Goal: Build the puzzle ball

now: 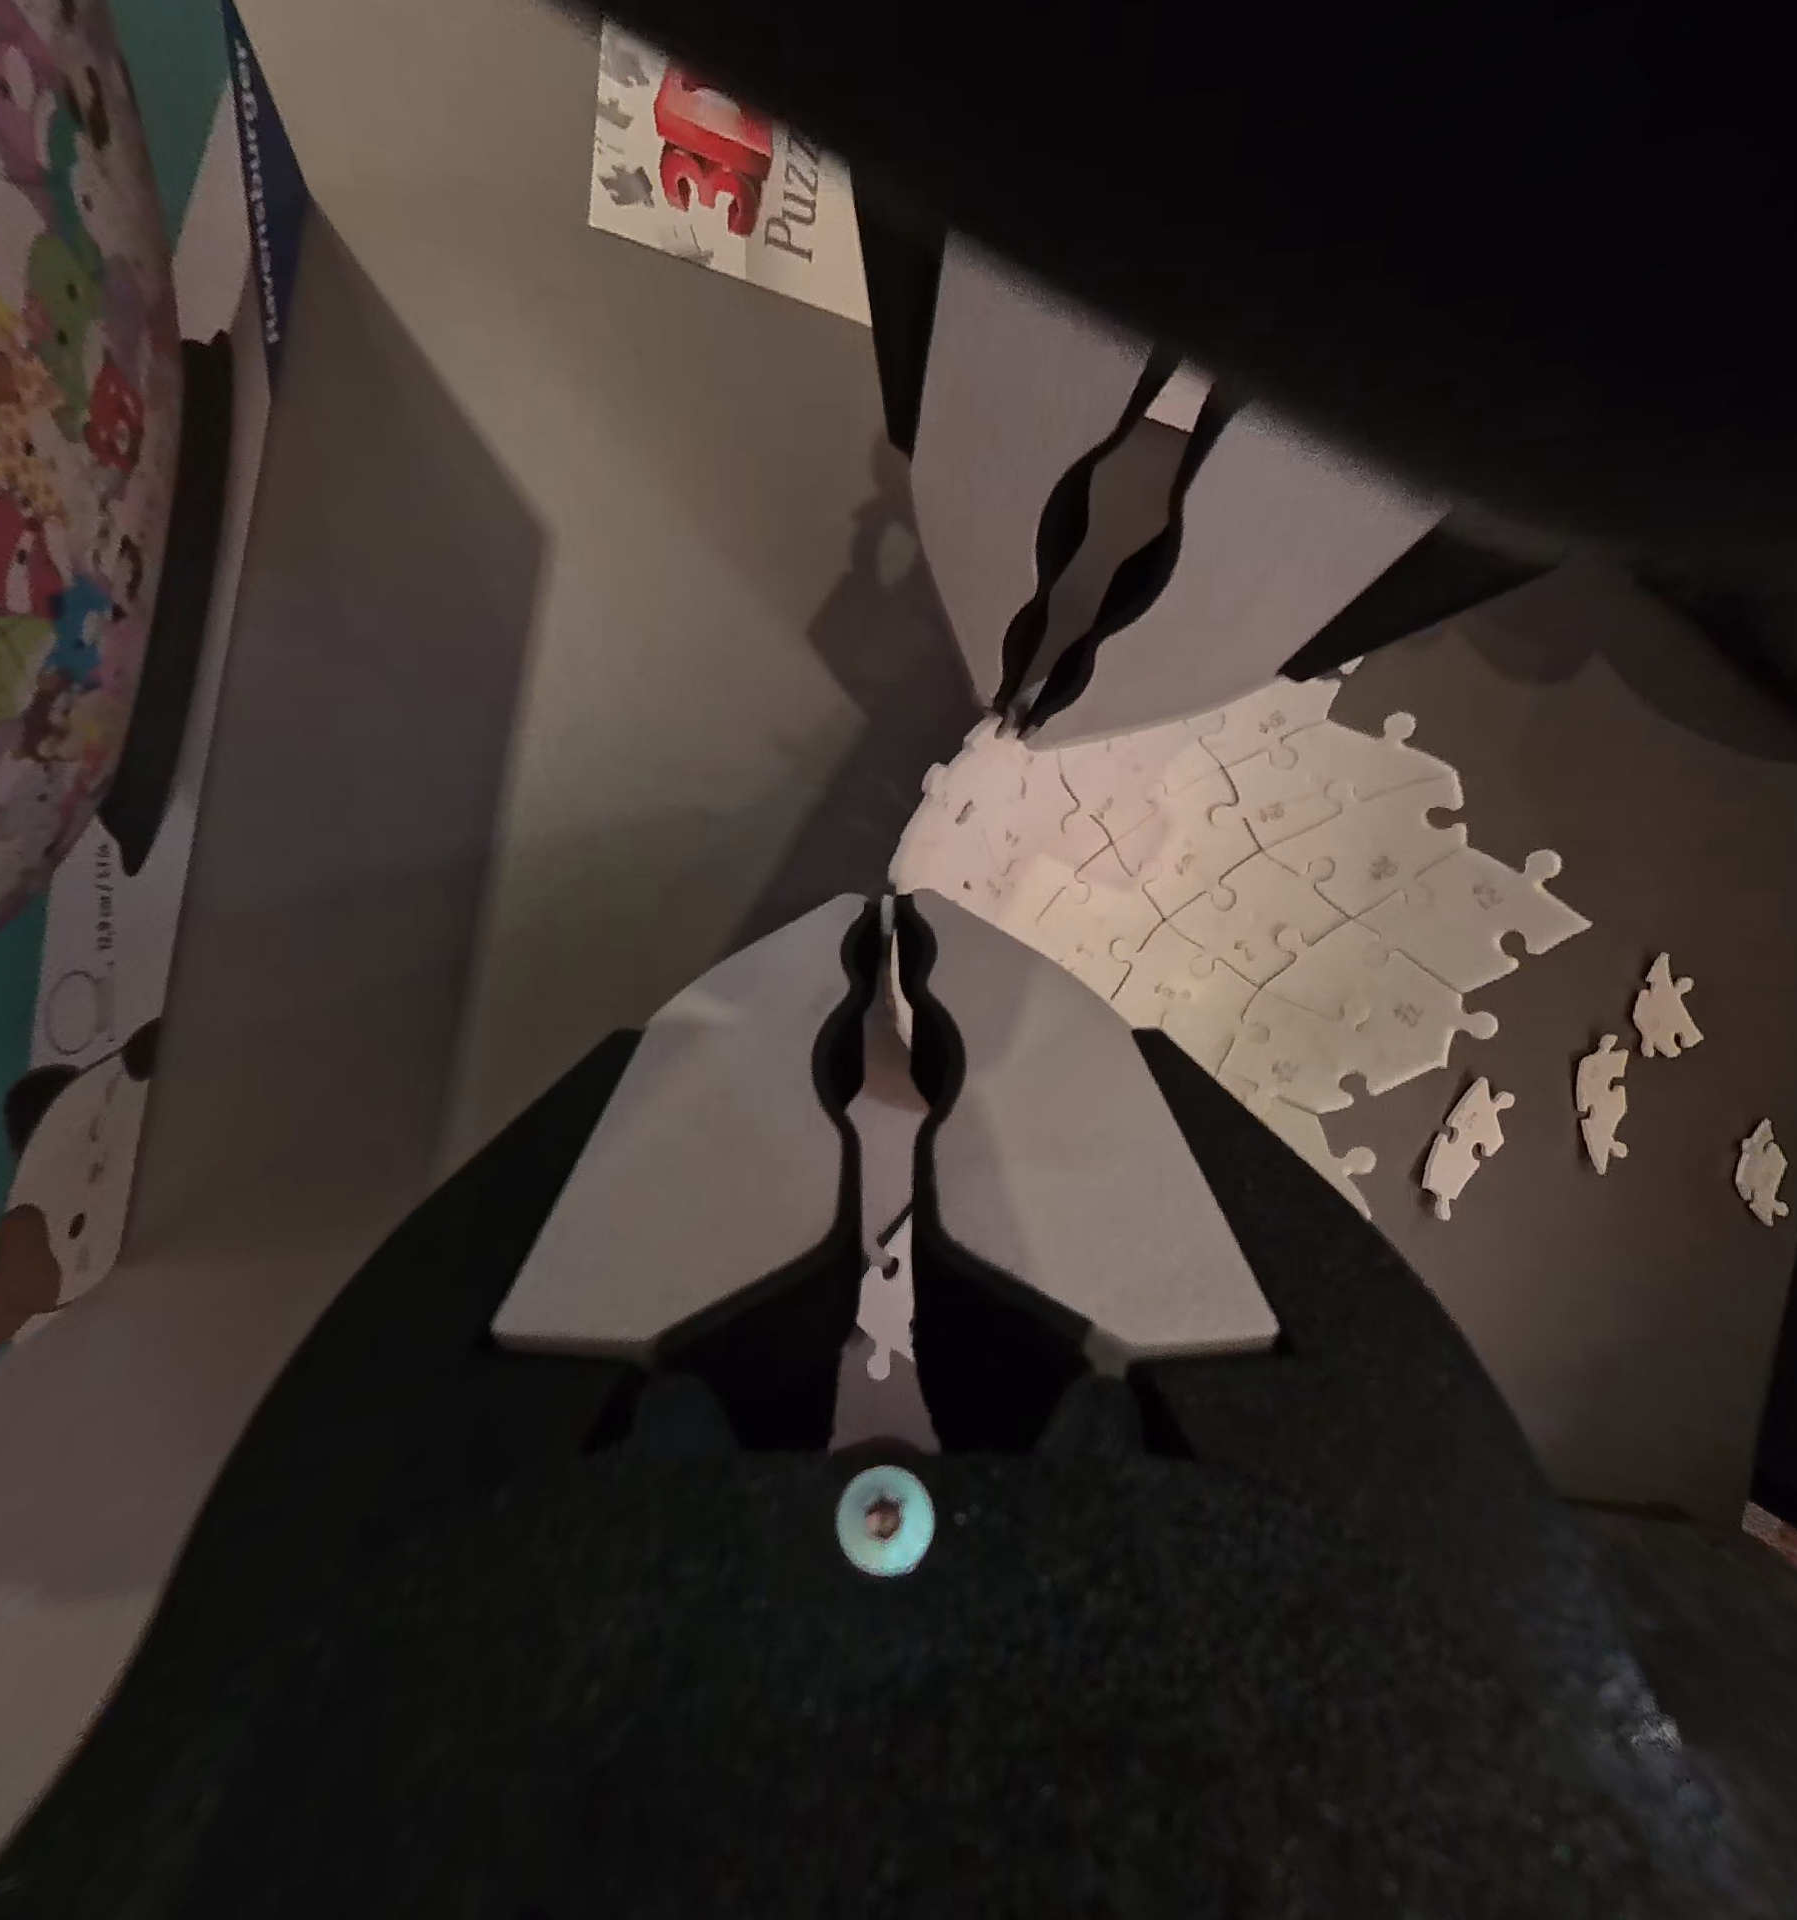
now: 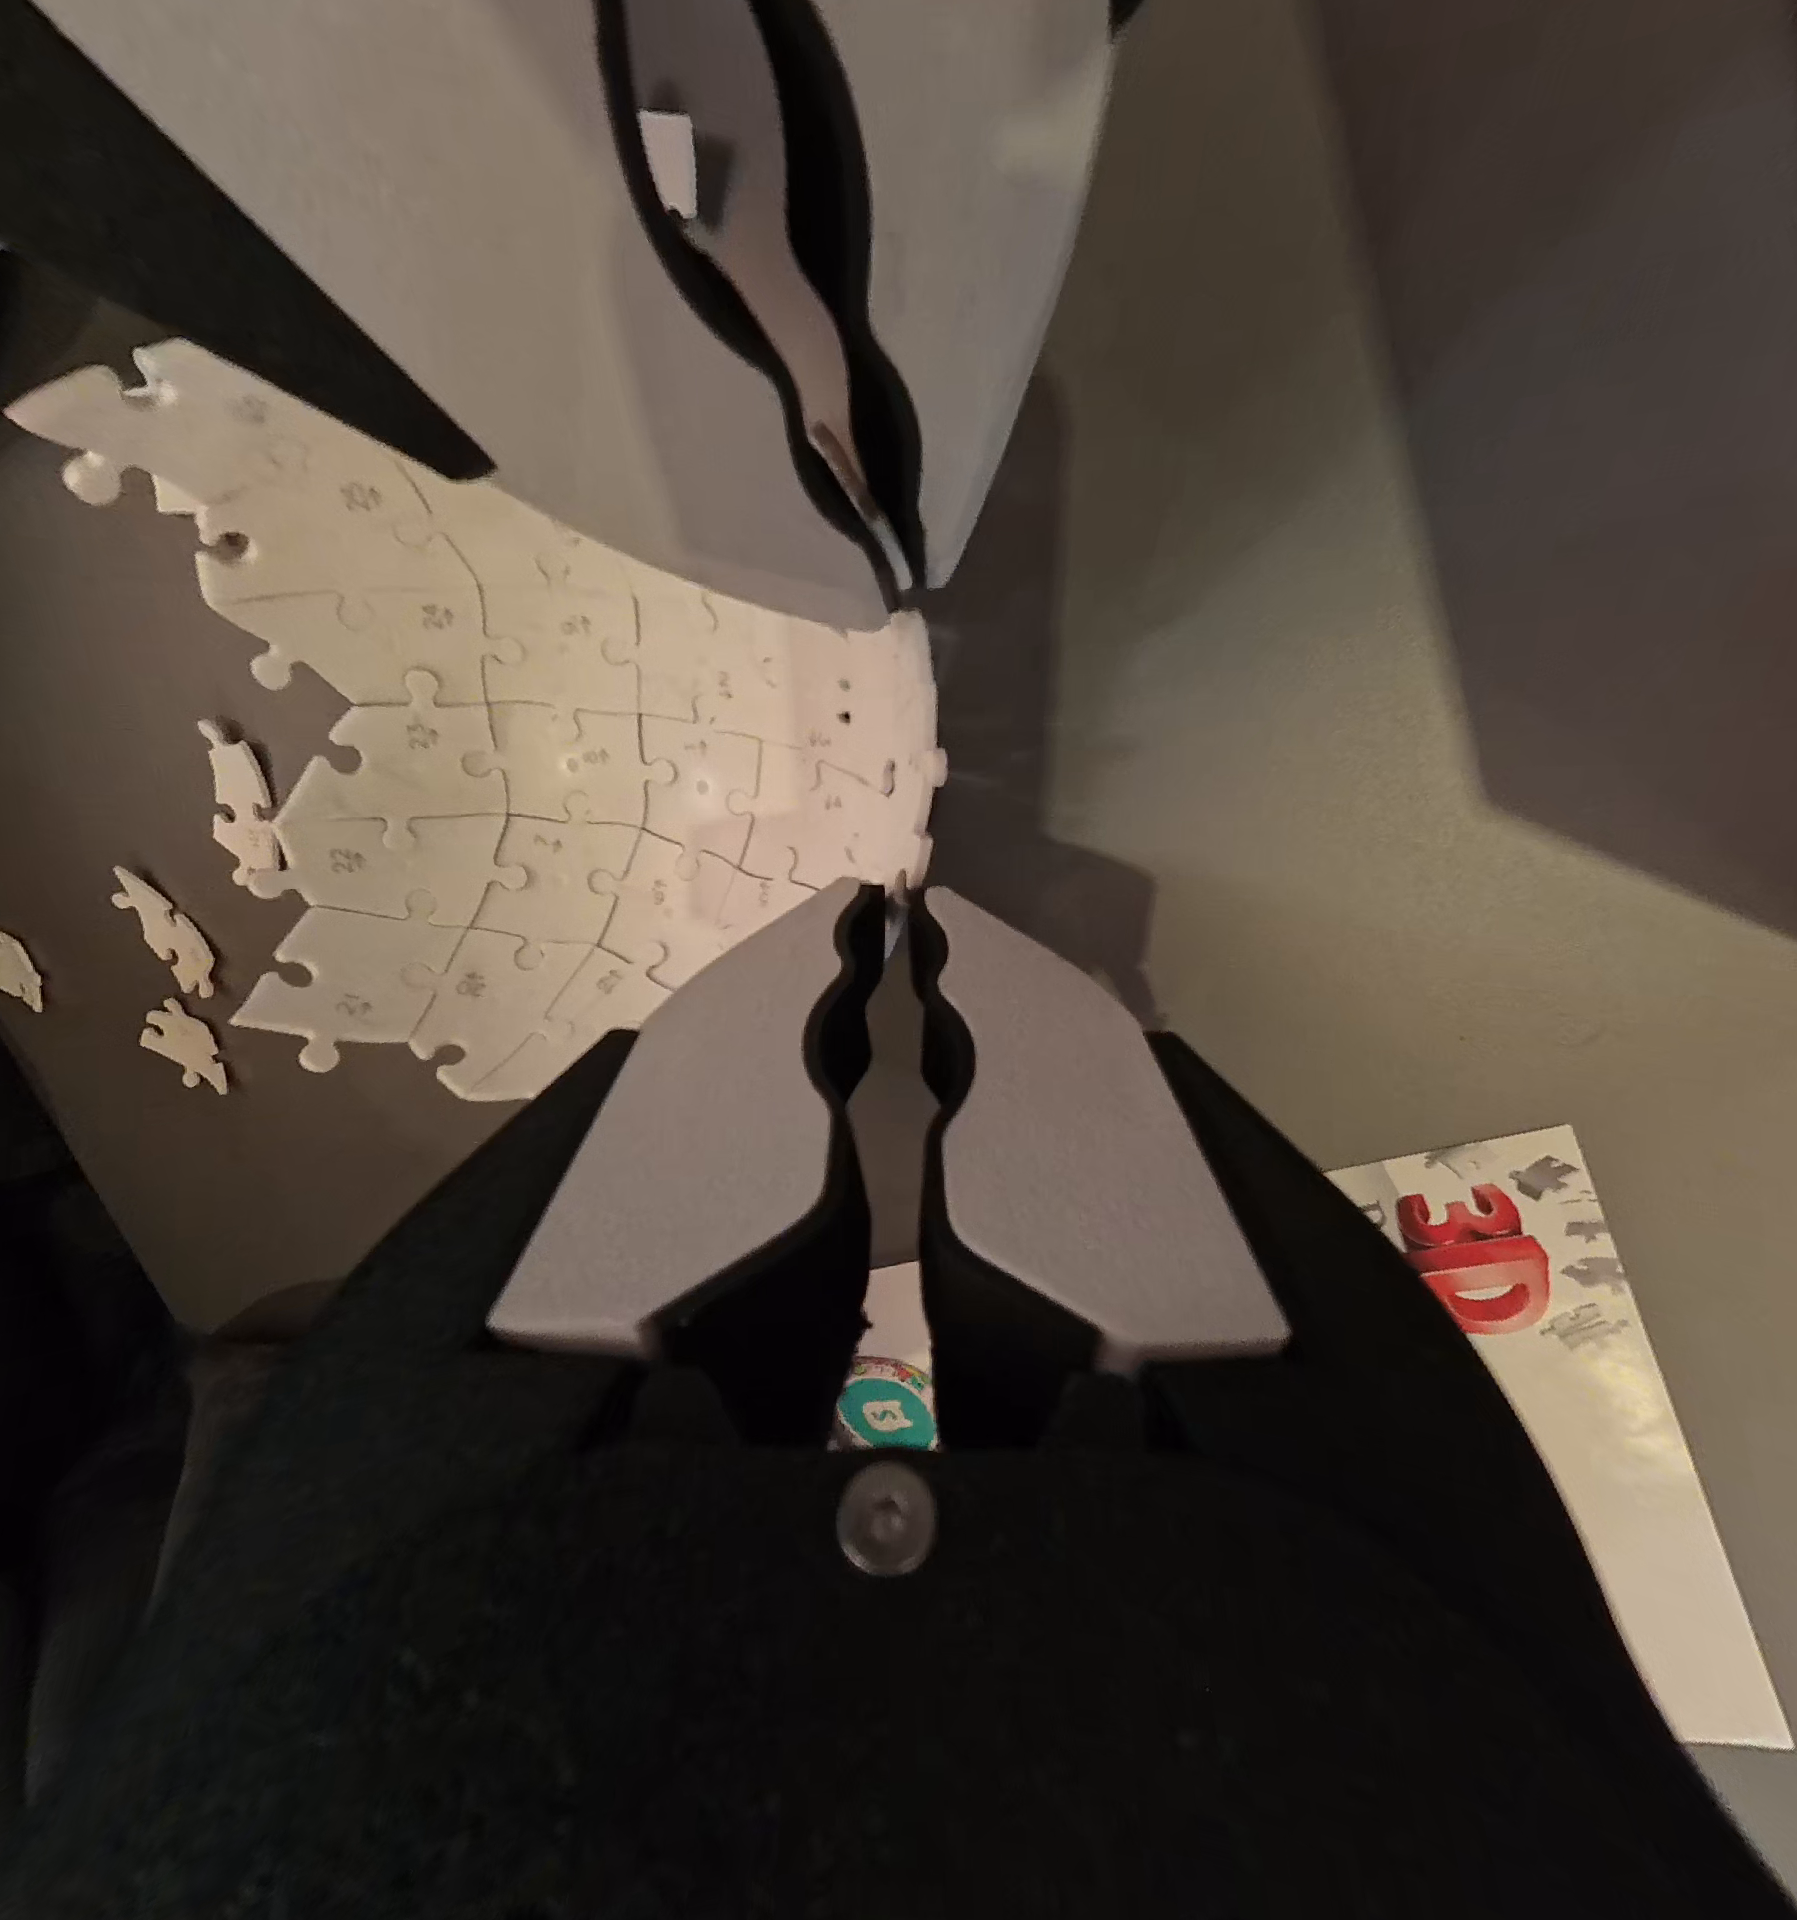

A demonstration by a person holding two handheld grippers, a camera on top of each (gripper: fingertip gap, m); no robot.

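Observation:
The partly built puzzle ball is a curved white shell [image 1: 1237,883] of joined pieces, its numbered inner side facing the cameras; it also shows in the right wrist view [image 2: 582,748]. My left gripper [image 1: 889,914] is shut on the shell's near rim. My right gripper [image 1: 1013,722] comes in from above and is shut on the same rim a little farther along. In the right wrist view my right gripper [image 2: 899,899] pinches the rim from below and the left gripper [image 2: 904,597] from above. Several loose white pieces [image 1: 1606,1101] [image 2: 161,930] lie on the dark mat [image 1: 1496,1351].
The puzzle box [image 1: 42,623], printed with colourful plush animals, stands at the left. A white leaflet [image 1: 728,177] lies flat on the grey table [image 2: 1393,831]; it also shows in the right wrist view [image 2: 1559,1403]. Hard shadows cross the table. Across from one pair of fingers to the other is roughly 5 cm.

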